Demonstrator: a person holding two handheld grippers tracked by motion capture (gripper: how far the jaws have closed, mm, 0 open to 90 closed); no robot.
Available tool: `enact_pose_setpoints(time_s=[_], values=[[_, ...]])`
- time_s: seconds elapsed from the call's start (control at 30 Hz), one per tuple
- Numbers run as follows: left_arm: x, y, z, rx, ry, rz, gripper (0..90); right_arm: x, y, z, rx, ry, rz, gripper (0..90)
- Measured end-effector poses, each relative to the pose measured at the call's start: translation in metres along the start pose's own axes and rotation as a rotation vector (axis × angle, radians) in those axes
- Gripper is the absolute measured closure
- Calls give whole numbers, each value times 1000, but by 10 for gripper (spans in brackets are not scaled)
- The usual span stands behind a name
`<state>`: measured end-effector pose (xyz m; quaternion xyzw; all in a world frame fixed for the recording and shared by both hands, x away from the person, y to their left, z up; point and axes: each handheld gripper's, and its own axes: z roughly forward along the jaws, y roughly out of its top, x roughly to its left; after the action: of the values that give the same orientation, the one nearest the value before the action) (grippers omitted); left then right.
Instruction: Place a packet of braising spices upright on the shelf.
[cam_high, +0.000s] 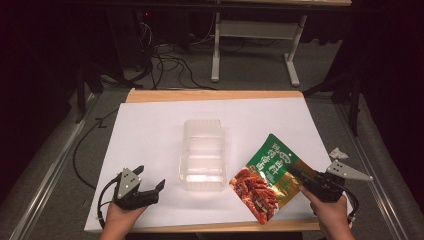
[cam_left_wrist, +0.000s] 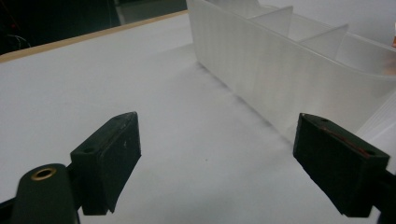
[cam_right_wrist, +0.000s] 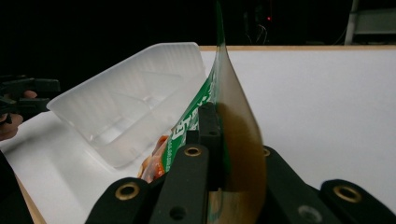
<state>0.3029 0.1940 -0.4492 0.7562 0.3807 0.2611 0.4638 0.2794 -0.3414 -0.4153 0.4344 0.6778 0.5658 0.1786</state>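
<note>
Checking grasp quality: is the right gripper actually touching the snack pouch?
Touching. In the right gripper view, the right gripper has its jaws shut on the edge of the snack pouch; the high view shows the pouch lifted off the table.

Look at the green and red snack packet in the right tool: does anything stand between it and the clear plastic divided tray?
Nothing visible does. The right tool grips the green and red snack packet just right of the clear plastic divided tray, with bare white table sheet between them. The left tool stands open on the tray's far side.

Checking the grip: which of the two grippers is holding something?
The right gripper, shut on the green snack packet; the left gripper sits open beside the clear tray.
</note>
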Motion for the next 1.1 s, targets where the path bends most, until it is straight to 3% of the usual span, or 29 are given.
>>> enact_pose_setpoints(time_s=[0.17, 0.6, 0.83, 1.1], values=[[-1, 0, 0, -5, -4, 3, 156, 11, 13, -1, -29, 14, -52, 900], [-2, 0, 2, -10, -15, 10, 156, 18, 35, -9, -108, -13, -123, 900], [-3, 0, 2, -5, -15, 12, 155, 18, 47, -15, -128, -81, -179, 900], [-2, -1, 3, -1, -21, 9, 155, 11, 54, -15, -148, -102, -170, 900]])
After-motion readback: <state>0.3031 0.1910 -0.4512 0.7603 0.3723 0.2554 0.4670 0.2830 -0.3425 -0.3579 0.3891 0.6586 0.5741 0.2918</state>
